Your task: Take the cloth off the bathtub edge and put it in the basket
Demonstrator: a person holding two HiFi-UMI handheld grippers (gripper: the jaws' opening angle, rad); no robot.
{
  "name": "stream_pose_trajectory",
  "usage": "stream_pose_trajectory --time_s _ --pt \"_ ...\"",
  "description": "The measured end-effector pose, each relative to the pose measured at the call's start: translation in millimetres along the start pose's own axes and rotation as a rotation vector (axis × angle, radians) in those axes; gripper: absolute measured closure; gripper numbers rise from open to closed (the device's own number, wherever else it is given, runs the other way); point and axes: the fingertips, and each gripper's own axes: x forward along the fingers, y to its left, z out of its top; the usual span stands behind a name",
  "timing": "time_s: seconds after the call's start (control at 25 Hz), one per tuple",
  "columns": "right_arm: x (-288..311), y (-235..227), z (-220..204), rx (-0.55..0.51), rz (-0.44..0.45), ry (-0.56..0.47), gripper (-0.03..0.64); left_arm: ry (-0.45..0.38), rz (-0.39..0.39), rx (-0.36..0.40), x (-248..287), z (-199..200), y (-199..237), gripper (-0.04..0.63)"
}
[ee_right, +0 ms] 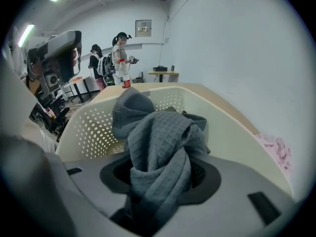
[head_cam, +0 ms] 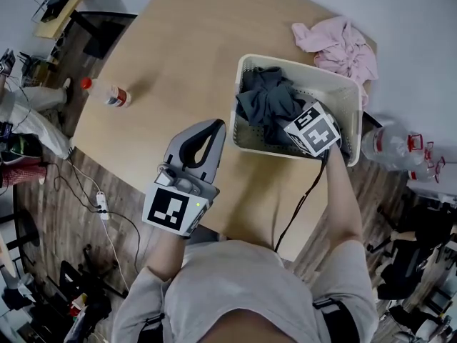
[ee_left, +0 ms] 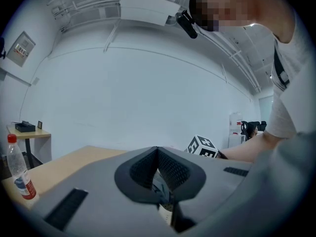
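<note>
A dark grey cloth (head_cam: 268,98) lies bunched in the white perforated basket (head_cam: 246,66) on the round wooden table. My right gripper (head_cam: 291,120) is down inside the basket at its near right side, shut on the cloth. In the right gripper view the waffle-weave cloth (ee_right: 158,137) fills the space between the jaws and rises in a twisted bundle in front of the basket wall (ee_right: 94,132). My left gripper (head_cam: 214,127) hovers over the table's near edge, left of the basket. It is shut and empty, its tips (ee_left: 158,149) meeting. No bathtub is in view.
A pink cloth (head_cam: 335,45) lies crumpled on the table behind the basket. A red-capped bottle (head_cam: 111,95) lies on the table's left side. Large plastic bottles (head_cam: 400,148) stand right of the table. Cables and a power strip (head_cam: 101,204) lie on the floor. People (ee_right: 121,58) stand far off.
</note>
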Motion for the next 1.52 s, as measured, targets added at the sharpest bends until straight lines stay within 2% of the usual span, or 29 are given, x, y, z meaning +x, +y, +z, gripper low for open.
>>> stream_pose_trajectory --time_s 0.48,0.92,1.12,1.32,1.4,1.52 --pt "21 1 -20 -0.023 0.042 0.096 0.401 0.012 0.01 -0.012 0 -8 3 0.598" --pt "8 3 -18 -0.02 0.033 0.086 0.358 -0.006 0.001 0.006 -7 2 2 0.598" --pt "-14 9 -7 0.011 0.02 0.035 0.353 -0.029 -0.031 0.011 -11 9 -4 0.598" --pt "-45 16 7 0.054 -0.043 -0.043 0.356 -0.055 -0.086 0.021 -18 19 -11 0.598" --pt "-59 18 15 0.104 -0.066 -0.098 0.404 -0.067 -0.104 0.025 -23 24 -12 0.598" --pt "-78 18 23 0.167 -0.143 -0.173 0.559 -0.085 -0.139 0.03 -27 32 -14 0.598"
